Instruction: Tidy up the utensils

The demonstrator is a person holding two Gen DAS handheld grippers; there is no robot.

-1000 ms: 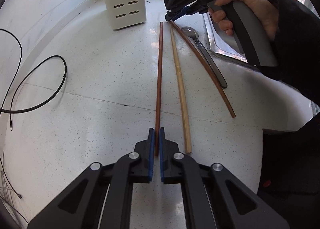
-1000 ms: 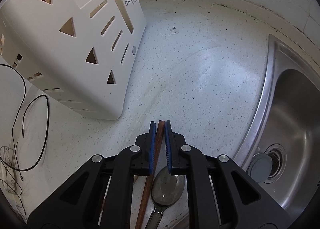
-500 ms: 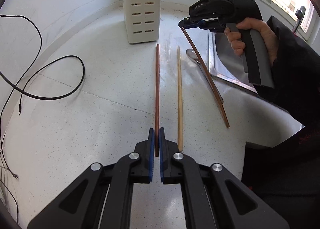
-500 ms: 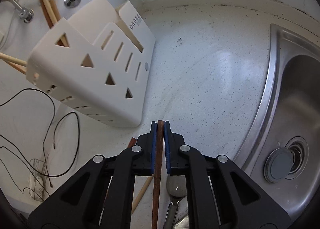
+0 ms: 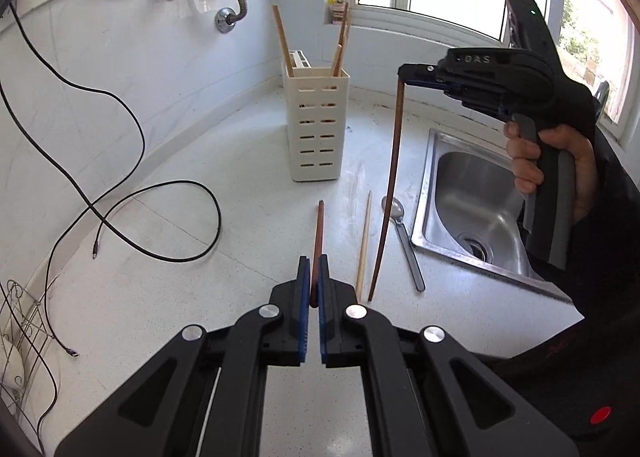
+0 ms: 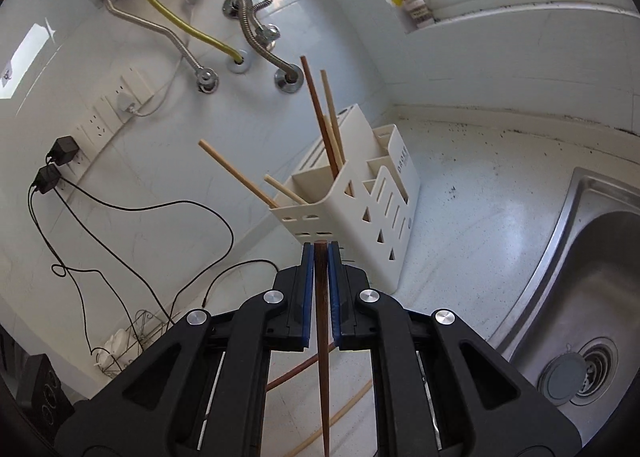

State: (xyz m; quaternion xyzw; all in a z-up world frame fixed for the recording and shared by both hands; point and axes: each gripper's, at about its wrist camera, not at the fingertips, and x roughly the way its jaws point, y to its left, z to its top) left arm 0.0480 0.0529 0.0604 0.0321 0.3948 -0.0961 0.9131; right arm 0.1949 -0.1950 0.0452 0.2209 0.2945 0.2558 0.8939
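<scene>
We have several chopsticks standing in the cream utensil caddy (image 5: 317,125) at 12 o'clock, each gripper pinching a dark chopstick, while a light chopstick (image 5: 363,241) and spoon (image 5: 402,235) wait on the counter (image 5: 208,161) at 1 o'clock.

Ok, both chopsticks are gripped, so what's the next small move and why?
Probably carry the right hand-held gripper over the white holder: its dark chopstick already hangs near-vertical, tip down, clear of the counter, and the holder's front compartment already holds chopsticks.
</scene>
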